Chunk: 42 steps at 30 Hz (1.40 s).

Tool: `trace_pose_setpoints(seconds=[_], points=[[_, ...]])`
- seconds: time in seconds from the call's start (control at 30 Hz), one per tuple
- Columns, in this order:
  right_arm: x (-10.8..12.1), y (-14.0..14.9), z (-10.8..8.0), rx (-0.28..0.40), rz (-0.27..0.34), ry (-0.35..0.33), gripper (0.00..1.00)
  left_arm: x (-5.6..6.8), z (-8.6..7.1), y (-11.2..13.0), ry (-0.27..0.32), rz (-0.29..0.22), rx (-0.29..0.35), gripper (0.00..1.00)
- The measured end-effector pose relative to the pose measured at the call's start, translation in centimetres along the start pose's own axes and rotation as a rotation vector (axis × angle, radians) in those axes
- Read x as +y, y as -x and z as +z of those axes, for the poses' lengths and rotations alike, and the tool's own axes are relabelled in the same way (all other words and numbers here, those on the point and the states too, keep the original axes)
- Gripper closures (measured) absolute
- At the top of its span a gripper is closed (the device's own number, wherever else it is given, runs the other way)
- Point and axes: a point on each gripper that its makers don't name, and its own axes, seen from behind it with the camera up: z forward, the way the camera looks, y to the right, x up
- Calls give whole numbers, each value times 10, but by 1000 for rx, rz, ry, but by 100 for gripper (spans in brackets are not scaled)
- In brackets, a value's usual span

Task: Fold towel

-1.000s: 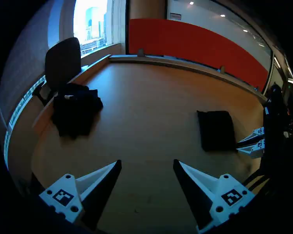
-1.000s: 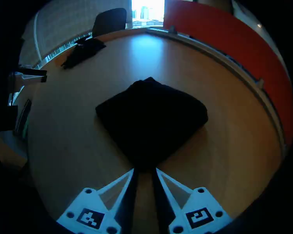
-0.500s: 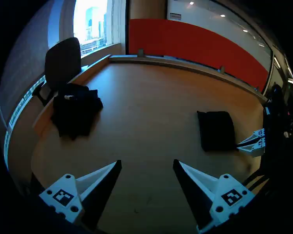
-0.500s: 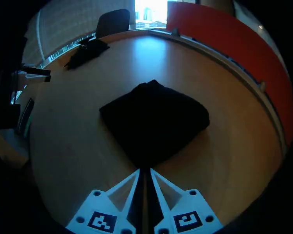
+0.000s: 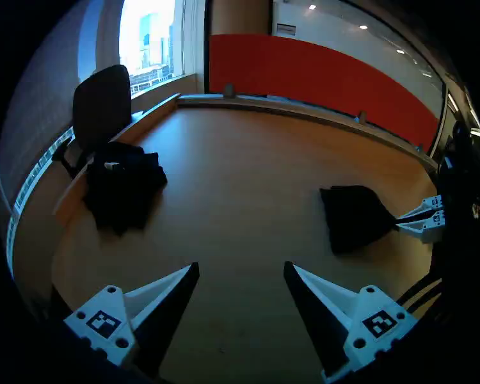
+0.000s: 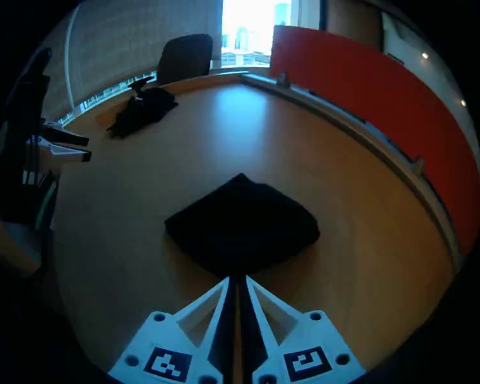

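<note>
A folded black towel (image 6: pixel 243 224) lies on the wooden table (image 6: pixel 342 269) just ahead of my right gripper (image 6: pixel 235 280). That gripper is shut on the towel's near corner. In the left gripper view the towel (image 5: pixel 352 214) is at the right, with one corner drawn out to a point and lifted toward the right gripper (image 5: pixel 400 221). My left gripper (image 5: pixel 240 269) hangs open above bare table with nothing between its fingers. It is well apart from the towel. From the right gripper view it appears at the far left (image 6: pixel 85 148).
A heap of dark cloth (image 5: pixel 121 185) sits at the table's far left edge, beside a black office chair (image 5: pixel 102 105). A red partition (image 5: pixel 323 73) runs along the table's back edge. Bright windows stand behind the chair.
My right gripper has shut on the towel's near corner, then drawn back and up, pulling that corner to a point. The left gripper has stayed still and open.
</note>
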Motion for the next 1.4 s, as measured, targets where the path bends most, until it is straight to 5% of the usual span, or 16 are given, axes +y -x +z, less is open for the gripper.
trace_pose_setpoints(seconds=[0.63, 1.4], points=[[35, -101, -67, 174, -69, 79, 95, 13, -10, -33, 25, 50, 53, 1], [81, -109, -128, 226, -38, 172, 95, 34, -10, -51, 68, 75, 72, 2]])
